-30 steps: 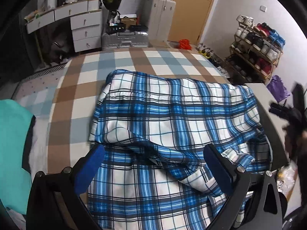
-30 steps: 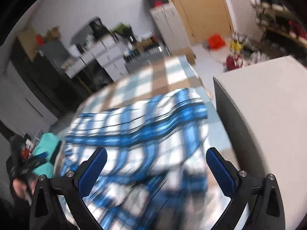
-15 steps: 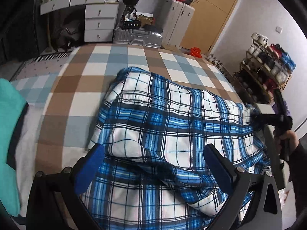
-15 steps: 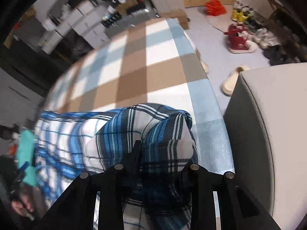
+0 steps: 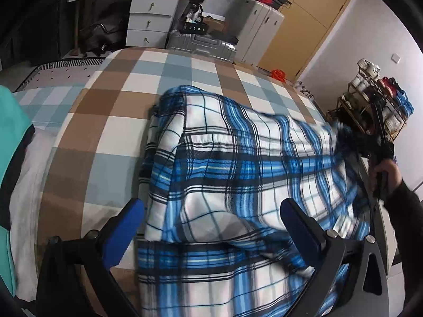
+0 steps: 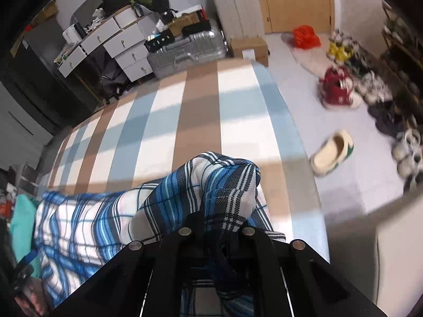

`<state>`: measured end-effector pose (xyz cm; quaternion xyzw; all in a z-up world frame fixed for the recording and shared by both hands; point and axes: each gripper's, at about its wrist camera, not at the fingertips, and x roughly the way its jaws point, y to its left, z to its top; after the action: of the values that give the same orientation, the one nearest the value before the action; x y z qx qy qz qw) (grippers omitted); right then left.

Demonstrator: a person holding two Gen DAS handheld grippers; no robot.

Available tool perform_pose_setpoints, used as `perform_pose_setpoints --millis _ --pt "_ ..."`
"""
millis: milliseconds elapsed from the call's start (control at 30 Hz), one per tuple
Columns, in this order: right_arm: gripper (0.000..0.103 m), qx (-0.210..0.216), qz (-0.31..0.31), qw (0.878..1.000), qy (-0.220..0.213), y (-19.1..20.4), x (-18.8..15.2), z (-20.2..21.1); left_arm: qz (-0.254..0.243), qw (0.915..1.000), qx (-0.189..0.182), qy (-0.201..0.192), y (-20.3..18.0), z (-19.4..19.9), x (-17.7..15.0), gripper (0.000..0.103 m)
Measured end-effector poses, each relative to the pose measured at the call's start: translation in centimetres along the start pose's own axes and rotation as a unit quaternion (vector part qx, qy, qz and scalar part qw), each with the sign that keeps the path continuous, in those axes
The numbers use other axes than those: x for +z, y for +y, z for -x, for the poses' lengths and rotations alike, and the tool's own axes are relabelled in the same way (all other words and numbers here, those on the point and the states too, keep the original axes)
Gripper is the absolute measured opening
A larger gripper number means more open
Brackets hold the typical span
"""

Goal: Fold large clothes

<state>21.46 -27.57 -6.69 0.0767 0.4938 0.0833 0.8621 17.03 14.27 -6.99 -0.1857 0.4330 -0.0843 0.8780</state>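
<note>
A large blue, white and black plaid garment [image 5: 238, 185] lies on the bed with the checked brown, blue and white cover [image 5: 111, 121]. My left gripper [image 5: 212, 229] is open just above the garment's near left part, with its blue pads [image 5: 127, 227] apart and nothing between them. My right gripper [image 6: 216, 227] is shut on a bunched corner of the plaid garment [image 6: 208, 185] and holds it lifted over the bed's right edge. In the left wrist view the right gripper [image 5: 370, 148] appears at the garment's far right side.
A teal cloth [image 5: 10, 142] lies at the bed's left side. A white drawer desk [image 5: 148, 18], a silver suitcase [image 5: 201, 45] and a cabinet [image 5: 259, 34] stand beyond the bed. Shoes [image 6: 335, 89] and a slipper [image 6: 333, 153] lie on the floor at right, by a shoe rack [image 5: 375, 105].
My right gripper went from open to shut on the garment's right corner and lifted it. My left gripper has moved in lower and closer over the garment, still open.
</note>
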Motion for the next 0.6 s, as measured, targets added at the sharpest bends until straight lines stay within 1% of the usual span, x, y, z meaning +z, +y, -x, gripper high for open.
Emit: perform_pose_setpoints --millis 33,100,133,167,200,233,267,300,333,367,433,500,533,600 --pt "0.008 0.003 0.000 1.000 0.002 0.2 1.0 -0.8 -0.010 0.9999 0.002 0.003 -0.5 -0.1 -0.1 0.101" --pt "0.008 -0.003 -0.003 0.999 0.033 0.0 2.2 -2.9 -0.025 0.9997 0.003 0.006 -1.1 -0.2 -0.3 0.101" --pt "0.010 -0.006 0.001 0.999 0.052 0.0 2.1 -3.6 -0.030 0.9995 0.002 0.011 -1.5 -0.2 -0.6 0.101" --pt "0.013 -0.005 0.006 0.998 0.061 -0.3 1.7 -3.5 -0.030 0.9994 0.000 0.016 -1.6 -0.2 -0.7 0.101" --pt "0.015 -0.002 0.008 0.998 0.059 -0.4 1.2 -3.0 -0.031 0.9993 -0.004 0.022 -2.0 -0.1 -1.1 0.101" --pt "0.025 0.003 0.001 0.999 0.053 -0.9 0.4 -1.9 -0.033 0.9990 -0.011 0.028 -2.2 0.2 -1.5 0.101" --pt "0.057 0.013 -0.008 0.999 0.048 -1.3 -0.5 -0.7 -0.036 0.9987 -0.014 0.034 -2.5 0.4 -1.9 0.101" --pt "0.076 0.021 -0.013 0.999 0.036 -1.6 -1.4 0.8 -0.039 0.9983 -0.011 0.042 -2.7 0.8 -2.4 0.101" --pt "0.096 0.020 -0.012 1.000 0.016 -1.7 -2.4 2.6 -0.038 0.9981 -0.005 0.048 -2.9 1.3 -2.9 0.101" --pt "0.099 0.026 -0.003 1.000 -0.008 -1.7 -4.1 5.2 -0.034 0.9981 -0.002 0.051 -2.9 1.8 -3.4 0.101" --pt "0.099 0.043 -0.015 0.999 -0.023 -1.7 -7.1 9.1 -0.032 0.9975 -0.018 0.060 -3.2 3.0 -4.5 0.101" --pt "0.100 0.079 -0.026 0.995 -0.052 -0.9 -10.0 12.8 -0.034 0.9983 -0.007 0.048 -3.6 4.7 -5.8 0.101" --pt "0.101 0.120 -0.019 0.991 -0.053 0.7 -12.7 15.0 -0.034 0.9985 -0.007 0.043 -3.8 5.4 -6.4 0.101" --pt "0.103 0.159 0.009 0.987 -0.023 3.7 -16.3 16.9 -0.030 0.9993 0.001 0.022 -4.1 7.2 -7.6 0.101"
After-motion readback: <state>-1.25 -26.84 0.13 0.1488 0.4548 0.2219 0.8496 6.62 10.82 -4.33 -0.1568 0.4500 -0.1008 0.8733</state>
